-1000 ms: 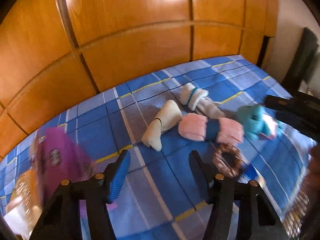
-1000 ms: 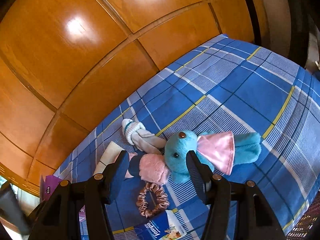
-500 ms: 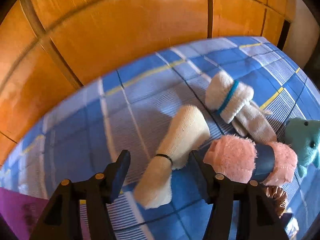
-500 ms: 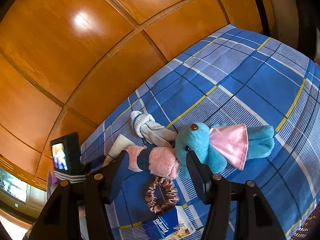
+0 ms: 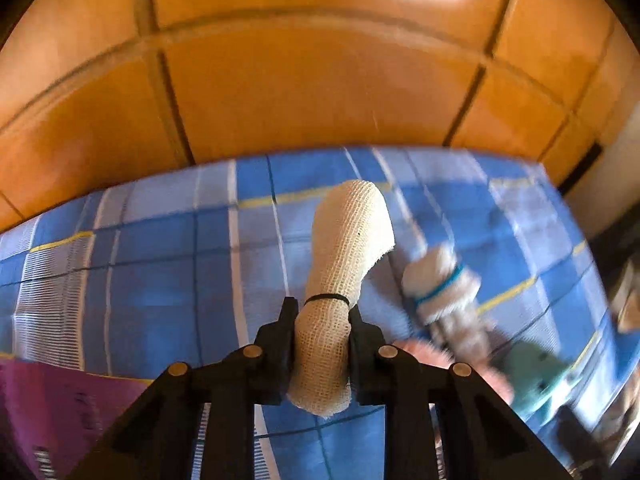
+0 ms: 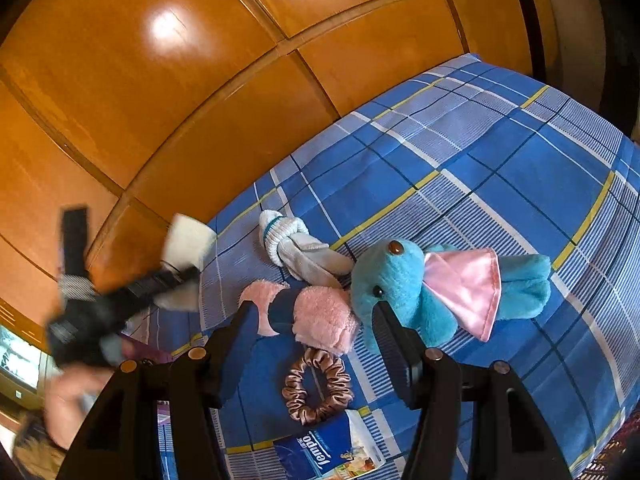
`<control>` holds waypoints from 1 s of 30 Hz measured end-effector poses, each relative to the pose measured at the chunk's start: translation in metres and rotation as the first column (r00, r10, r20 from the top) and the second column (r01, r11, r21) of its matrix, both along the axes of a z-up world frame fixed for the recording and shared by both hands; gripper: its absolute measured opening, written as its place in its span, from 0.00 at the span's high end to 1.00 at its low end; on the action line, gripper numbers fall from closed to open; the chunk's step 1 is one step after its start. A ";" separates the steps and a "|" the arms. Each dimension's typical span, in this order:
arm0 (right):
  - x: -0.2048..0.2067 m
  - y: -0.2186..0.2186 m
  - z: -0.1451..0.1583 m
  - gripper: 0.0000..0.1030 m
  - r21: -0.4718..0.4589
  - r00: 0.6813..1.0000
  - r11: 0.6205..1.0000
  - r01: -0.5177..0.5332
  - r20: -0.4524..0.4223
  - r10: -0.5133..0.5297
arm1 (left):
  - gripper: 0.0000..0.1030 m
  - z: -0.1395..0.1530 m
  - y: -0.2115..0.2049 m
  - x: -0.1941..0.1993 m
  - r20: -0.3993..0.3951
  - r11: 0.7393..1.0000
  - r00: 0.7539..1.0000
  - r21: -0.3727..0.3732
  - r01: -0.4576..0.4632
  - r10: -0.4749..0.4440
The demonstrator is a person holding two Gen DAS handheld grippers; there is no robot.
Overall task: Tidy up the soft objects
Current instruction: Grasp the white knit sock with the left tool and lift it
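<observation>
The left gripper (image 5: 322, 316) clamps the narrow end of a cream mesh bandage roll (image 5: 344, 248) above the blue plaid bedspread (image 5: 160, 280); the right gripper (image 6: 312, 320) hangs parted over a pink fleece band (image 6: 320, 316). Carrying it steadily should prevent slipping.

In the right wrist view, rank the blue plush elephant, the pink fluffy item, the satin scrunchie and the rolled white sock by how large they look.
Largest to smallest, as they appear:
1. blue plush elephant
2. pink fluffy item
3. rolled white sock
4. satin scrunchie

The sock and scrunchie look close in size; the scrunchie lies nearer the camera, so that pair is unsure.
</observation>
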State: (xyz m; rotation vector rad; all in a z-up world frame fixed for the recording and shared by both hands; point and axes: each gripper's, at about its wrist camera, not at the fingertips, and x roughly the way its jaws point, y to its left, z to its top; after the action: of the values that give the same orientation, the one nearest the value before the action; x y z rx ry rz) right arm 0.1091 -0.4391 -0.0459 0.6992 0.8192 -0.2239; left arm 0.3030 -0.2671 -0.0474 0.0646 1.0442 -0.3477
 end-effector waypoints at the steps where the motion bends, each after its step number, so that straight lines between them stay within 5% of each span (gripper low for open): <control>1: 0.000 0.000 -0.001 0.42 -0.003 1.000 1.000 0.000 -0.004 0.000 | 0.78 0.008 0.002 0.002 0.009 1.000 1.000 -0.006 -0.015 0.015; 10: 0.003 0.003 -0.006 0.42 -0.006 0.999 1.000 -0.013 -0.038 0.013 | 0.78 0.097 0.066 0.027 0.084 0.971 0.971 -0.101 -0.217 0.226; 16: 0.004 0.006 -0.007 0.42 -0.017 0.998 1.000 -0.025 -0.055 0.024 | 0.78 0.136 0.162 0.037 0.146 0.924 0.914 -0.111 -0.365 0.379; 24: 0.005 0.009 -0.009 0.42 -0.039 0.996 0.999 -0.027 -0.081 0.023 | 0.78 0.123 0.312 0.006 0.176 0.845 0.827 -0.074 -0.529 0.533; 30: 0.007 0.015 -0.007 0.42 -0.070 0.995 0.996 -0.052 -0.091 0.046 | 0.78 0.093 0.398 -0.073 0.207 0.825 0.801 -0.072 -0.560 0.562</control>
State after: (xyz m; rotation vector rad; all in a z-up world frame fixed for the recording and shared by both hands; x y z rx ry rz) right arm 0.1161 -0.4245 -0.0532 0.6034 0.9084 -0.2406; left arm 0.2299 0.1307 0.0453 -0.2110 0.7941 0.1992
